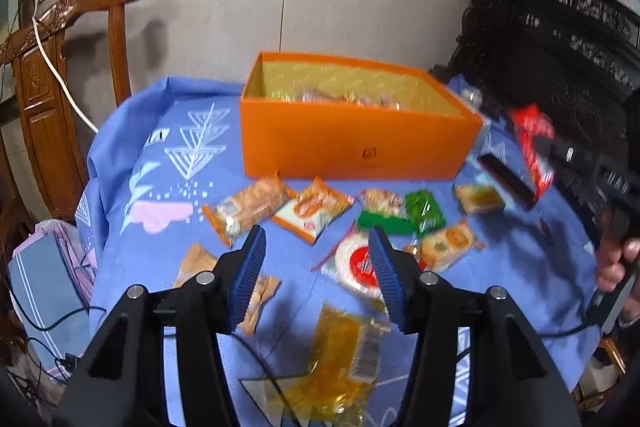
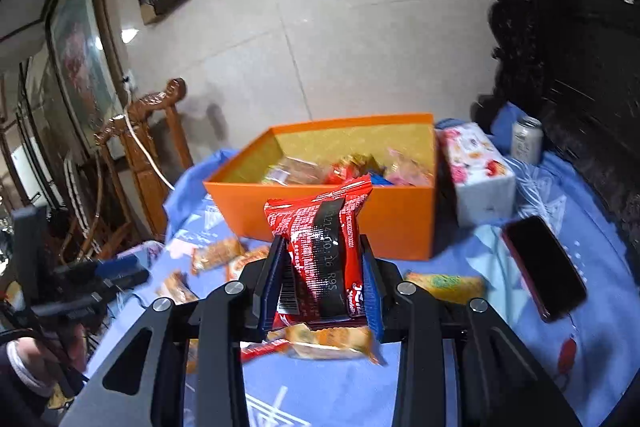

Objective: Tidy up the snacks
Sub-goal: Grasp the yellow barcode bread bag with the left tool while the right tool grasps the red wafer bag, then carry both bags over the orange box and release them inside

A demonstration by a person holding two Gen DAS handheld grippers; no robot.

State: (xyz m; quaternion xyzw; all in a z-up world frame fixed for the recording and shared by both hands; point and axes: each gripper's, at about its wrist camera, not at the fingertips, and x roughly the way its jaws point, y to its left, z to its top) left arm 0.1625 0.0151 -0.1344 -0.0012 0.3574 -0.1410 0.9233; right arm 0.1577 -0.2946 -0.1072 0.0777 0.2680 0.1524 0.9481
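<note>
Right gripper (image 2: pixel 320 279): pinching a red snack packet (image 2: pixel 320 251) above the cloth, just in front of the orange box (image 2: pixel 320 219).
Left gripper (image 1: pixel 316 267): hanging spread and empty, also in front of the box.
Progress: partly done (judging by the spread); a dozen or so packets (image 1: pixel 316 211) are lying loose before the box.
Box: already holding several wrapped snacks (image 2: pixel 344 167).

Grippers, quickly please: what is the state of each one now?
Left gripper: jaws open, nothing between them, above the snacks on the table.
Right gripper: jaws shut on the red snack packet, in front of the orange box.
</note>
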